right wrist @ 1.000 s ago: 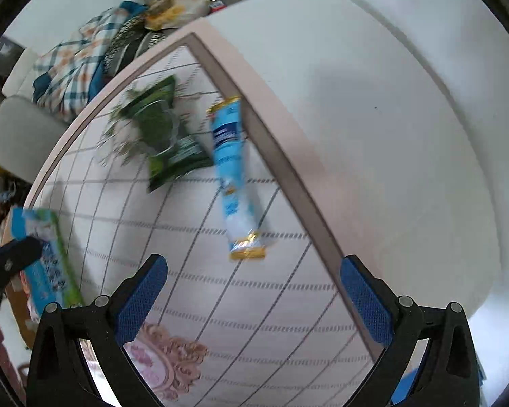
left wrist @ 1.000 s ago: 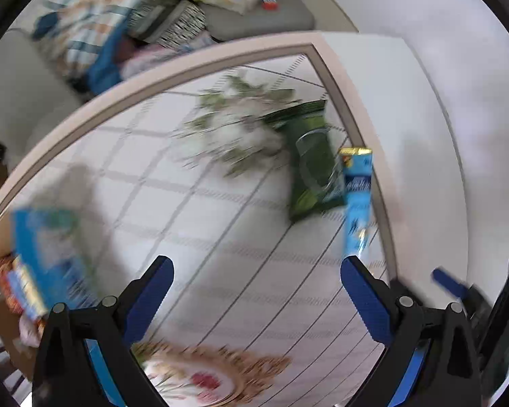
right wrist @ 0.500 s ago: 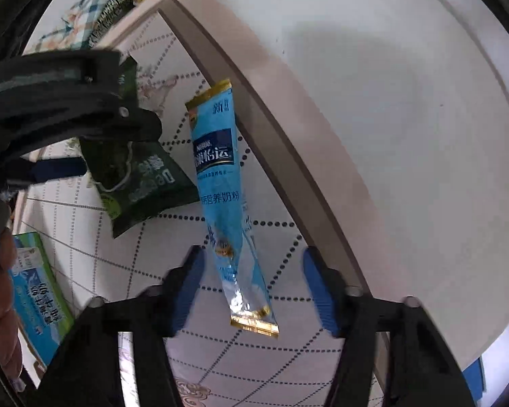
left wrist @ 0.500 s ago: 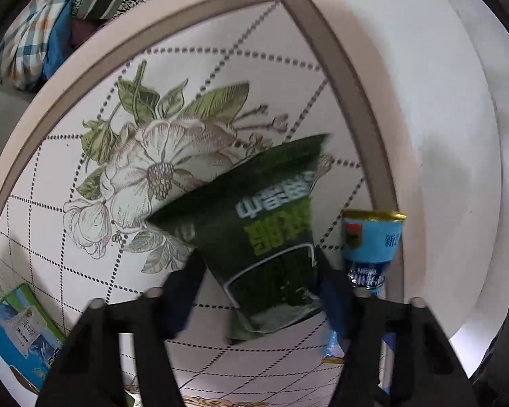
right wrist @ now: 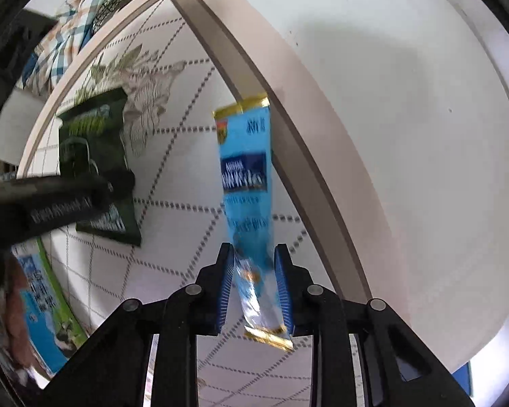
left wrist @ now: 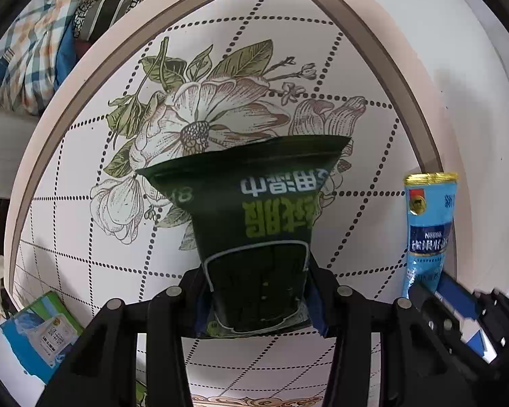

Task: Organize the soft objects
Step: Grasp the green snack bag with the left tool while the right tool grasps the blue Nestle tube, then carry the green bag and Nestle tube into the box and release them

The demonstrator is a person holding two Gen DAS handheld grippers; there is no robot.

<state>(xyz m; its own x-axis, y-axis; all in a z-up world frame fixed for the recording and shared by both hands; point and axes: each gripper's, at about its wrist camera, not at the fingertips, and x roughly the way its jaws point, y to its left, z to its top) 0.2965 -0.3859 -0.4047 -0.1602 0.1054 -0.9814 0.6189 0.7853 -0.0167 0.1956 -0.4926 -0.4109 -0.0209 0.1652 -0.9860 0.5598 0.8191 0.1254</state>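
Observation:
A dark green snack bag (left wrist: pixel 254 210) lies on the flower-patterned mat (left wrist: pixel 85 237). My left gripper (left wrist: pixel 258 302) points down at it, jaws closing, and the pads pinch the bag's lower part from both sides. Beside it, along the mat's brown border, lies a long blue sachet (right wrist: pixel 246 176) with gold ends. My right gripper (right wrist: pixel 254 271) is over its near end, jaws closing, and the blue ribbed pads squeeze the crumpled sachet. In the right wrist view the green bag (right wrist: pixel 91 135) sits at the left, under the black left gripper (right wrist: pixel 68 200). The sachet (left wrist: pixel 429 224) also shows in the left wrist view.
A blue and green flat pack (left wrist: pixel 40 335) lies at the mat's near left corner. The white table (right wrist: pixel 407 135) stretches to the right of the mat. Plaid and striped fabrics (left wrist: pixel 34 40) are piled beyond the table's far edge.
Both grippers came down onto the mat. The left jaws went from wide open to closed around the green bag, the right jaws from wide open to closed around the blue sachet.

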